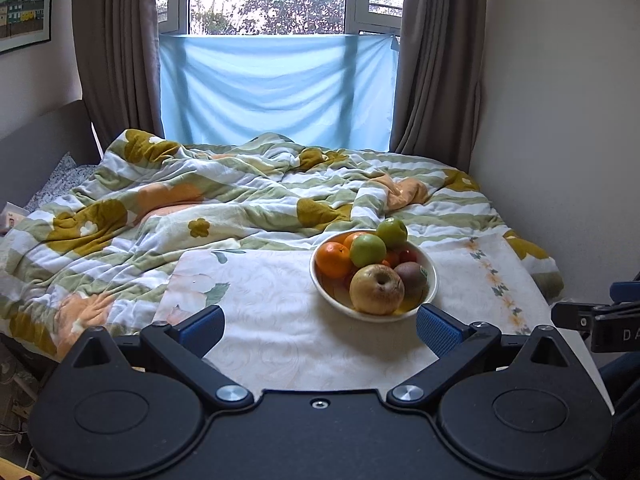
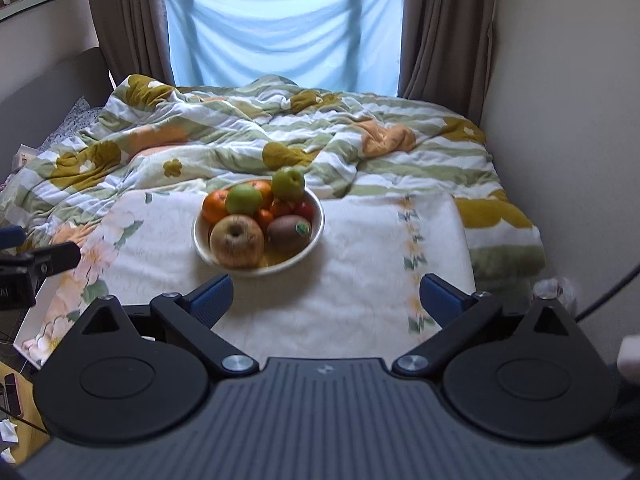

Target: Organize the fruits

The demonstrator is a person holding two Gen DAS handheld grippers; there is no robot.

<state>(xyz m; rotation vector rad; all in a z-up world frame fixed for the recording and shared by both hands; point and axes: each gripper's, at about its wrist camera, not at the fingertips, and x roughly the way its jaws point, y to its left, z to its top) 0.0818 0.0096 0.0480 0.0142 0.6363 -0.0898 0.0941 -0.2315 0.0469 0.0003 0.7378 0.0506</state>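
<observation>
The white bowl [image 1: 430, 280] of fruit sits right of centre on the cloth-covered counter [image 1: 280, 320]; its yellow apple [image 1: 376, 288] points stem-hollow up. The left gripper [image 1: 320, 326] and right gripper [image 2: 326, 300] are both spread wide, holding nothing.

The left gripper [image 1: 320, 330] was held with its jaws spread wide, the two blue-padded fingertips [image 1: 438, 334] far apart and nothing between them. Its black linkage arms angled outward from the pivot screws behind the jaws. To the right of those jaws, the side of the right gripper [image 1: 592, 320] showed at roughly the same height, close alongside.

The right gripper [image 2: 326, 300] was likewise parted wide, blue pads [image 2: 210, 298] facing each other across an empty gap. To the left of its jaws, part of the left gripper [image 2: 36, 266] came into view. Both pointed forward and slightly downward, side by side, gripping nothing.
</observation>
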